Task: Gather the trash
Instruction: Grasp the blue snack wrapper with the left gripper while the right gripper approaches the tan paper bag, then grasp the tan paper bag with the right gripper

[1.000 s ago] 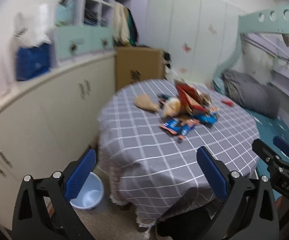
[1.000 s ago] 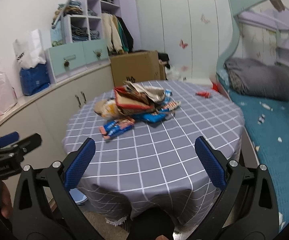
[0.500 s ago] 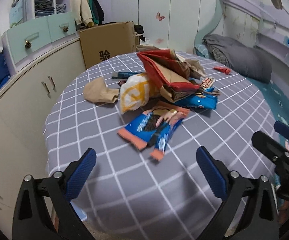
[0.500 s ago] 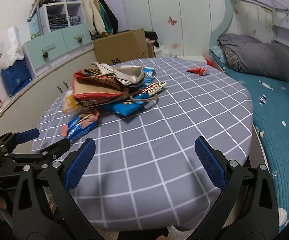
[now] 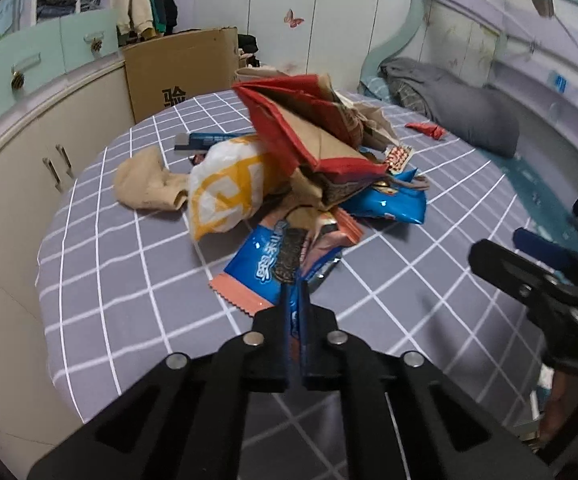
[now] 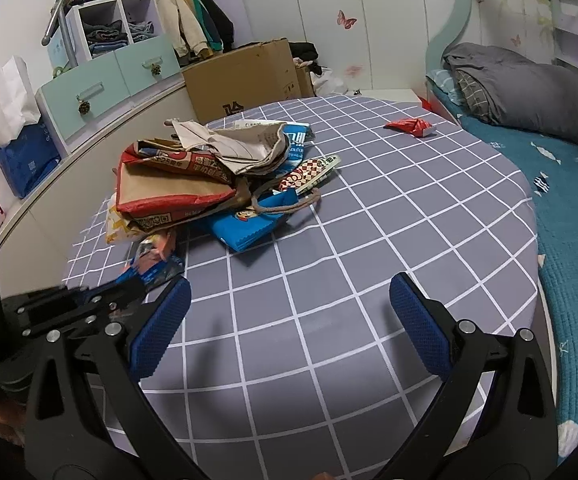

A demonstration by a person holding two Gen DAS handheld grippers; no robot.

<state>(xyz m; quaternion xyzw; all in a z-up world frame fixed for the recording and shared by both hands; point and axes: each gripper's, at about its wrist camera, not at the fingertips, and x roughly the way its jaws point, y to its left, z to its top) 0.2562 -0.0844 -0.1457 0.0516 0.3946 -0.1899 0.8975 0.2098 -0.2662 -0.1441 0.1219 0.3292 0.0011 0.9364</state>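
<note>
I am clenching the left gripper (image 5: 295, 296) on the near blue cookie wrapper (image 5: 273, 264); right gripper (image 6: 289, 312) is hanging released. Trash pile (image 6: 209, 176) is sitting uncollected mid-table (image 6: 409, 240).

Dim indoor light — soft shadows, fisheye-bent edges, dark corners.

On the round table (image 6: 369, 240) a trash heap (image 6: 209, 176) lies toward ten o'clock from table centre, a cookie wrapper (image 5: 277, 264) at its near edge, one lone wrapper (image 6: 409, 125) well apart at one o'clock, cardboard box (image 6: 245, 80) behind at twelve, bed (image 6: 569, 184) right.
</note>
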